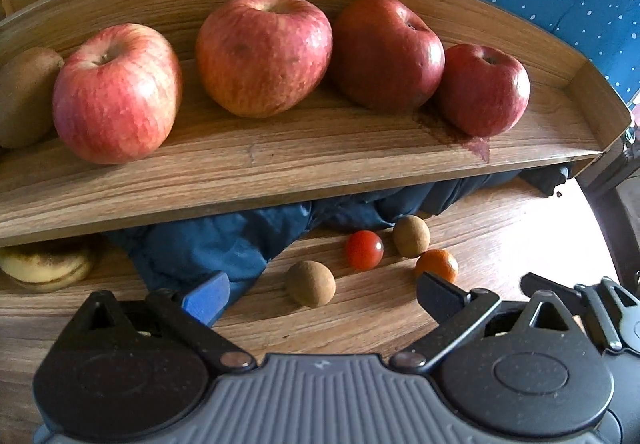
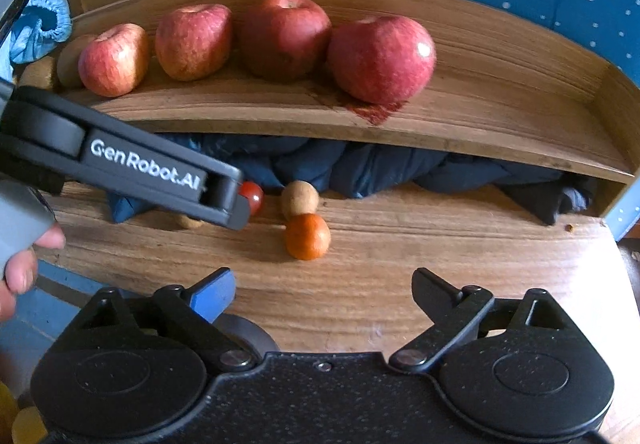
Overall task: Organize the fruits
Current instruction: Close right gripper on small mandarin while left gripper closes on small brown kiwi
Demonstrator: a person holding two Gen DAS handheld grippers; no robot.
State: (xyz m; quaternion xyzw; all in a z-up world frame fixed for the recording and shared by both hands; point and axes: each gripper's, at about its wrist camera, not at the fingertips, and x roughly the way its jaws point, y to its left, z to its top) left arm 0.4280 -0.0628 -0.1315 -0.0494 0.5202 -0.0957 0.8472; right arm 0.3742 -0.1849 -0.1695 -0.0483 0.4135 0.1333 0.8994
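Open left hand-held gripper (image 1: 320,294) faces longan (image 1: 311,283).

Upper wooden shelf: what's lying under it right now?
Under the upper wooden shelf a crumpled dark blue cloth fills most of the gap, with a banana at the left. Whatever lies behind the cloth is covered.

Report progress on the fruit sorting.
Done: four apples lined up on the upper shelf, a kiwi at their end. In hand: nothing; the left claw and right claw are open. Left: the cherry tomato, small orange and two brown fruits below.
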